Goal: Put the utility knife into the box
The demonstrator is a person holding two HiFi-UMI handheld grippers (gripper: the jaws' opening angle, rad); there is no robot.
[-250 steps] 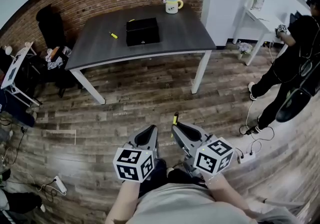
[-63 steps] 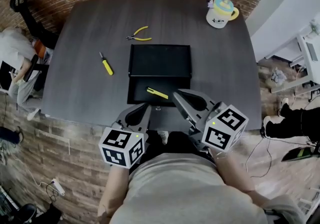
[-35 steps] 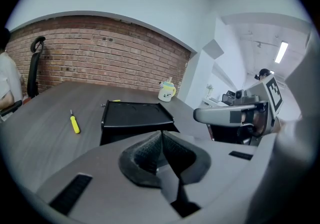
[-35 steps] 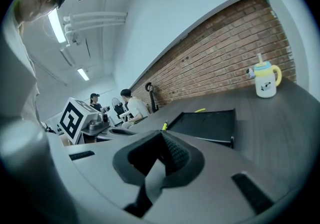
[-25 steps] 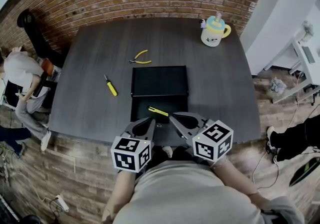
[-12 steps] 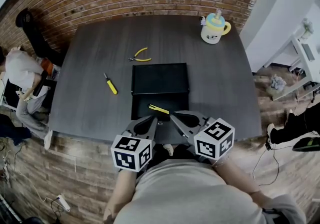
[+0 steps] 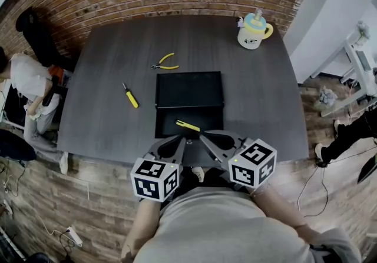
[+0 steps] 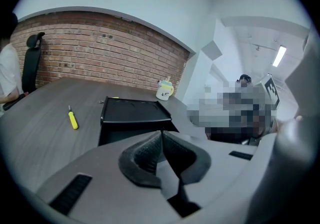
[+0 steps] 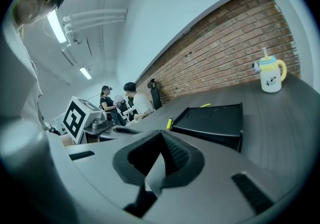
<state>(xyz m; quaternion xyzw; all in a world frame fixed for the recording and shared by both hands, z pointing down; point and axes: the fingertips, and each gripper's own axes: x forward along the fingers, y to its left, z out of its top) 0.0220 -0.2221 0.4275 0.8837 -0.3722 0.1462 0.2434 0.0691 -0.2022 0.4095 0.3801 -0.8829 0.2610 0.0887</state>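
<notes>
The yellow utility knife (image 7: 187,126) sticks out to the upper left from my right gripper (image 7: 201,135), which is shut on it. Its tip hangs over the near part of the black box (image 7: 188,90) in the middle of the dark table (image 7: 259,91). In the right gripper view the knife (image 9: 169,123) shows just past the closed jaws of the right gripper (image 9: 161,134), with the box (image 9: 215,118) behind. My left gripper (image 7: 179,138) sits beside it at the table's near edge, shut with nothing in it. In the left gripper view, the left gripper (image 8: 161,134) points at the box (image 8: 132,110).
A yellow-handled screwdriver (image 7: 130,96) lies left of the box, yellow pliers (image 7: 165,62) behind it. A lidded mug (image 7: 254,22) stands at the far right corner. A person (image 7: 29,85) sits left of the table; a brick wall runs behind it.
Ten seconds ago the table was far across the floor; now I stand at its near edge. Over the last second both grippers kept still, the knife staying in the right one.
</notes>
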